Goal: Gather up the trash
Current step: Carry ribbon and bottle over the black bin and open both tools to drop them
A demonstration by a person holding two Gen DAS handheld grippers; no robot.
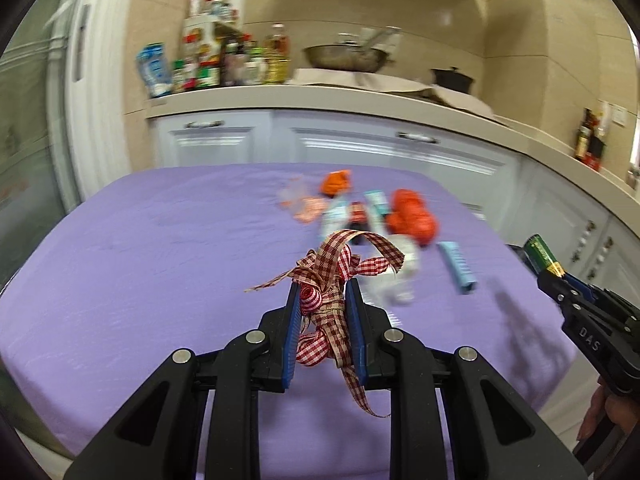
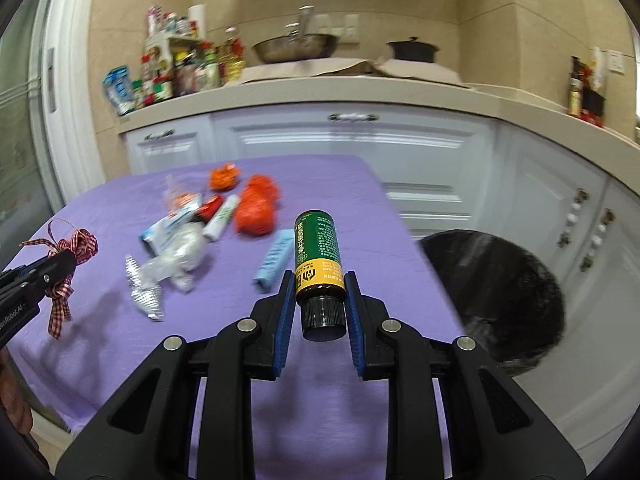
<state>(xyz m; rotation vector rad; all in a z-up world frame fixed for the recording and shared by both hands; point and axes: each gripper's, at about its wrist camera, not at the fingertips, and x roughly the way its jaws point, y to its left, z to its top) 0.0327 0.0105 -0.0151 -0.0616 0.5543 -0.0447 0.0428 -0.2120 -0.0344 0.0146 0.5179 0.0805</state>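
Note:
My left gripper point(image 1: 322, 286) is shut on a red-and-white checked ribbon point(image 1: 332, 276) and holds it above the purple tablecloth point(image 1: 160, 260). It also shows at the left of the right wrist view point(image 2: 66, 260). My right gripper point(image 2: 320, 280) is shut on a green-and-yellow bottle point(image 2: 318, 250) with a black cap, held above the table's right part. That bottle shows in the left wrist view point(image 1: 542, 254). A black-lined trash bin point(image 2: 500, 292) stands on the floor right of the table. More trash lies on the cloth: orange crumpled bags point(image 2: 256, 210), a blue strip point(image 2: 276, 258), foil point(image 2: 144, 296), wrappers point(image 2: 172, 228).
White kitchen cabinets point(image 2: 360, 148) and a counter with bottles point(image 2: 180, 68), a metal wok point(image 2: 296, 46) and a black pot point(image 2: 412, 50) stand behind the table. A white door frame is at the left. The table's right edge point(image 2: 420, 248) is next to the bin.

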